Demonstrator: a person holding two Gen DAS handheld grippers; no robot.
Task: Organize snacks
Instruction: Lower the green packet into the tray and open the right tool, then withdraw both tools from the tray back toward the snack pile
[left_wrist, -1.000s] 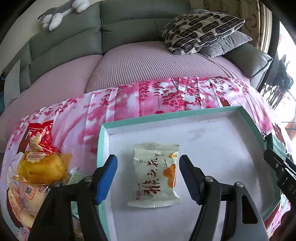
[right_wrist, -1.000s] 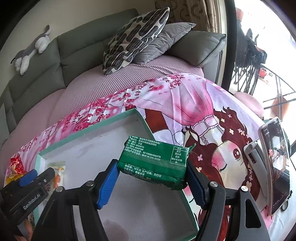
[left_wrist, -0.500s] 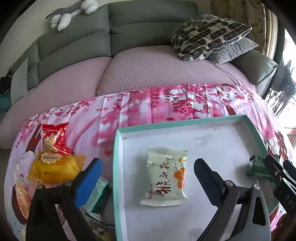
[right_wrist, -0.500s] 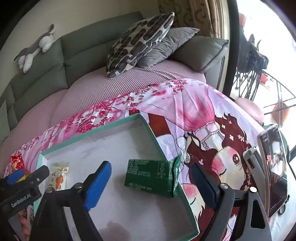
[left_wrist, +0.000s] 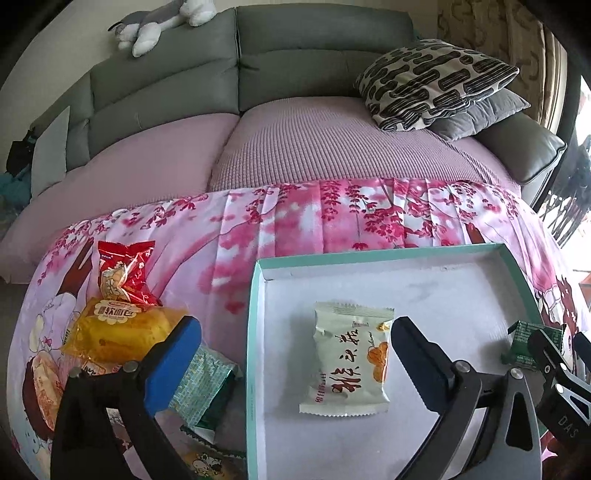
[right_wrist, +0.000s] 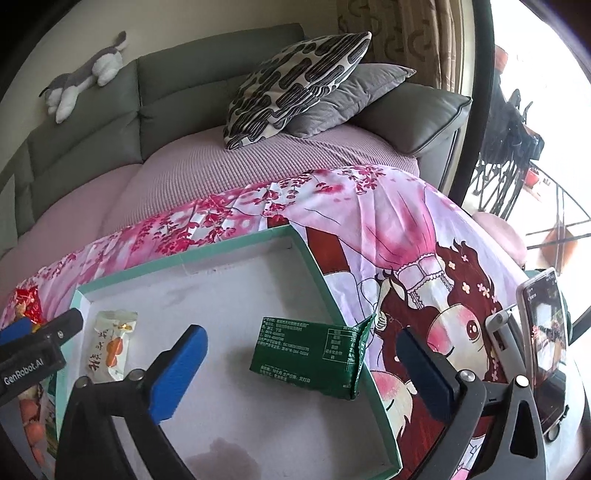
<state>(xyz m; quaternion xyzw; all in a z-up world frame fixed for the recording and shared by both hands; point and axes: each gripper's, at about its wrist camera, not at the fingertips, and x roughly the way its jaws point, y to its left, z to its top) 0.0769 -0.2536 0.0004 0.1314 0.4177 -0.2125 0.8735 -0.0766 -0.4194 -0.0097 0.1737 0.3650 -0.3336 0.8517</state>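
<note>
A teal-rimmed tray (left_wrist: 255, 332) (right_wrist: 314, 262) lies on the pink cloth. A pale green snack pack (left_wrist: 349, 358) (right_wrist: 110, 345) lies inside it at the left. A dark green pack (right_wrist: 314, 356) (left_wrist: 524, 343) lies inside against the right wall. My left gripper (left_wrist: 295, 354) is open and empty, straddling the tray's left wall. My right gripper (right_wrist: 303, 365) is open and empty just above the dark green pack. Loose snacks lie left of the tray: a red pack (left_wrist: 123, 273), a yellow cake pack (left_wrist: 122, 328) and a light green foil pack (left_wrist: 201, 384).
A grey sofa with a purple cover (left_wrist: 332, 147) lies behind, with patterned cushions (left_wrist: 432, 81) and a plush toy (left_wrist: 159, 18). A phone on a stand (right_wrist: 546, 332) is at the right edge of the cloth.
My right gripper opened and let the dark green pack drop into the tray, then pulled back. My left gripper opened wider and shifted left off the pale green pack.
</note>
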